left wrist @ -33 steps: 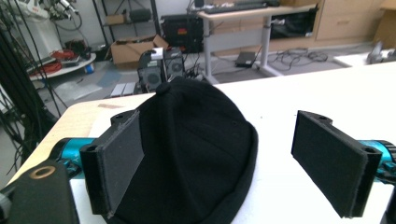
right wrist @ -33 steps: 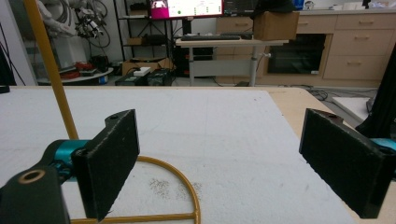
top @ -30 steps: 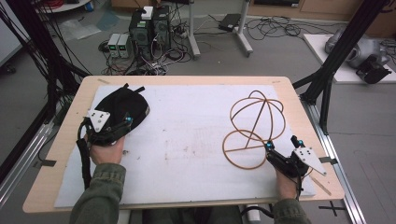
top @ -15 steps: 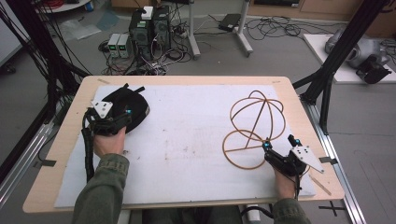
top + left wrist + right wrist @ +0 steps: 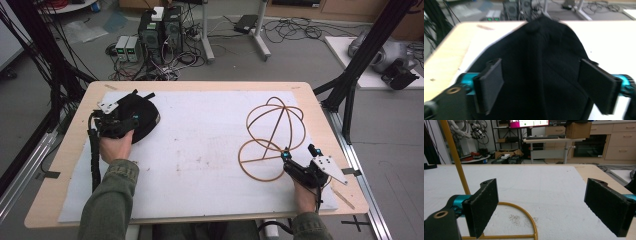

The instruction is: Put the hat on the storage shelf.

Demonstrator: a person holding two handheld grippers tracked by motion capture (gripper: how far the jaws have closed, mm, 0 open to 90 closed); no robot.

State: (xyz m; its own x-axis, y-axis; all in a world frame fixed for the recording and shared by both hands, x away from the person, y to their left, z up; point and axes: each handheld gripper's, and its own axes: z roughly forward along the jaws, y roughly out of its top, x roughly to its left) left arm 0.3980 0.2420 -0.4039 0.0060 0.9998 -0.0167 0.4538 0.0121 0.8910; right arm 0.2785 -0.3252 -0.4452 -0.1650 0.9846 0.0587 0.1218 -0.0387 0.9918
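Observation:
A black cap lies on the white sheet at the table's far left. My left gripper sits over the cap's near edge. In the left gripper view its jaws stand wide apart, open, with the black cap between and beyond the left gripper. A golden wire stand, a sphere of hoops on a flat ring, stands at the right. My right gripper rests just beside the ring's near right edge. The right gripper is open, with the ring low on its left side.
A white sheet covers most of the wooden table. Black frame posts stand at the right edge. Computers and cables are on the floor beyond the table.
My left gripper has moved forward and a little right, onto the near edge of the cap. The right gripper has hardly moved.

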